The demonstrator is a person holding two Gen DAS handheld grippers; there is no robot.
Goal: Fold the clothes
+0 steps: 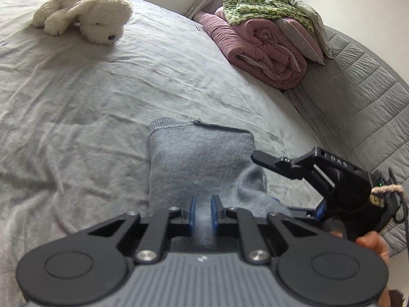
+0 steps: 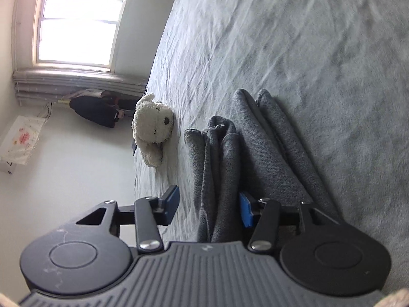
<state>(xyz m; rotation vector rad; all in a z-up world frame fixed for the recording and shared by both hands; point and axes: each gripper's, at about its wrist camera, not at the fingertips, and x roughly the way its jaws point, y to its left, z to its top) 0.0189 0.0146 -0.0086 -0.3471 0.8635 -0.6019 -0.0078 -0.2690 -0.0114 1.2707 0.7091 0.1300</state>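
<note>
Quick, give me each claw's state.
Left claw: shut on the garment.
Right claw: open, garment fold between its fingers.

Left black two-finger gripper with blue pads (image 1: pixel 203 213) low over the bed, jaws drawn close, pinching a tuft of grey knitted garment (image 1: pixel 199 158). Right black two-finger gripper with blue pads (image 2: pixel 208 204) rolled sideways, jaws spread wide around the folded layers, not clamped. Bare hand (image 1: pixel 375 245) gripping the right handle at the bed's right edge.
</note>
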